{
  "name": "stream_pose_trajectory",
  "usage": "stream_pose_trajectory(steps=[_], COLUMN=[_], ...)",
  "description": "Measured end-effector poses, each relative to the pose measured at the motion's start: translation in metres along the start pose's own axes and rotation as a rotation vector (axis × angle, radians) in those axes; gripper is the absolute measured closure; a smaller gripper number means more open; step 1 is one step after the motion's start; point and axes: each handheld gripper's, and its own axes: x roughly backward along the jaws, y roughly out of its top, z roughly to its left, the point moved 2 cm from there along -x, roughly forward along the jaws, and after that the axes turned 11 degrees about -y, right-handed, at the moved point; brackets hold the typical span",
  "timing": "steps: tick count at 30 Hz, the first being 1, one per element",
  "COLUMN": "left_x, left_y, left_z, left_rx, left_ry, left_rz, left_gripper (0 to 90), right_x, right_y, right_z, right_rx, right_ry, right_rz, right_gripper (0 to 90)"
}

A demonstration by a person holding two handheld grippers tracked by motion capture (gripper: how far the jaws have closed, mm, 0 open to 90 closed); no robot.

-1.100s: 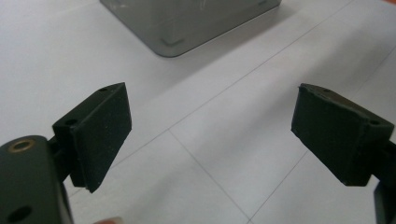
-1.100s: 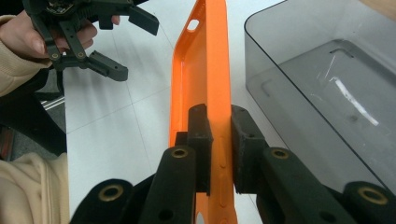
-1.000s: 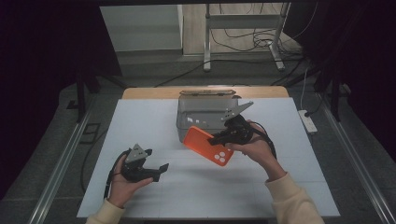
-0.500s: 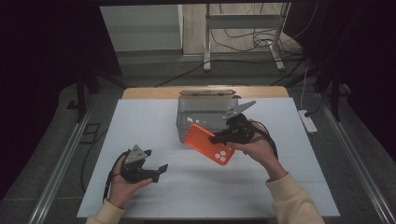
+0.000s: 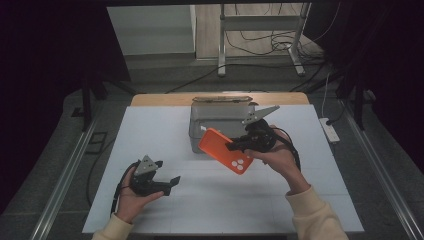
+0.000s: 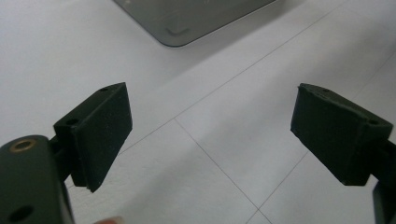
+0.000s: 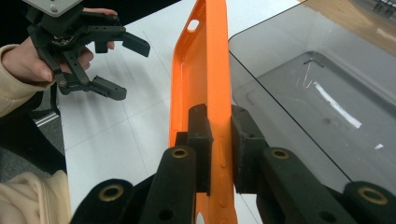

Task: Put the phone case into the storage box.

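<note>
To my far left the room is dark, with a metal rail (image 5: pixel 65 182) running along the grey floor (image 5: pixel 160 70) beside the surface (image 5: pixel 150 130). The surface is covered with a white sheet marked by thin grid lines, and a strip of bare wood (image 5: pixel 165 99) shows at its far edge.

My left gripper (image 5: pixel 167 182) rests low over the near left part of the sheet. Its fingers (image 6: pixel 100 133) stand wide apart with nothing between them, just white sheet below. In the left gripper view a corner of the grey bin (image 6: pixel 187 21) shows ahead, well apart from them.

At the middle of the surface, toward the far edge, the grey bin (image 5: pixel 220 112) stands upright and open at the top; seen from my right gripper view its floor is bare. Just in front of it hangs the orange phone case (image 5: pixel 225 150), tilted and lifted off the sheet, its camera cut-outs at the near lower end.

My right gripper (image 5: pixel 234 146) has its fingers (image 7: pixel 201 135) narrowed onto the case's edge, one pad on each side of the thin orange wall, beside the bin's rim.

Beyond the surface, a metal stand (image 5: pixel 260 37) rises from the floor with loose cables (image 5: pixel 260 47) around its feet. Off the right edge a white power strip (image 5: pixel 330 129) lies on the floor beside a second rail (image 5: pixel 385 180), and darkness closes the right side.
</note>
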Motion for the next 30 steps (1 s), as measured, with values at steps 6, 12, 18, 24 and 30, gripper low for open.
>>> stream_pose_trajectory(steps=[6,12,18,24,30], left_x=[-0.002,-0.002,-0.002,-0.002,-0.002], left_y=[-0.001,0.000,0.000,0.000,0.000], left_z=[0.000,-0.002,-0.001,0.000,0.000], left_rx=[-0.003,-0.008,-0.006,0.003,0.002], left_ry=[0.003,-0.002,-0.002,0.005,0.009], left_rz=[0.012,0.011,0.023,0.016,0.019], left_gripper=[12.7,13.1,12.6,12.3,12.3], right_x=[0.007,0.016,0.025,0.030,0.038], right_y=[0.002,0.003,0.004,0.005,0.006], right_z=[-0.002,-0.007,-0.012,-0.014,-0.018], right_rx=[-0.016,-0.028,-0.045,-0.041,-0.052], right_ry=[-0.019,-0.078,-0.106,-0.123,-0.143], right_rz=[-0.015,-0.043,-0.066,-0.084,-0.094], right_gripper=[80.1,80.2,80.1,80.2,80.2])
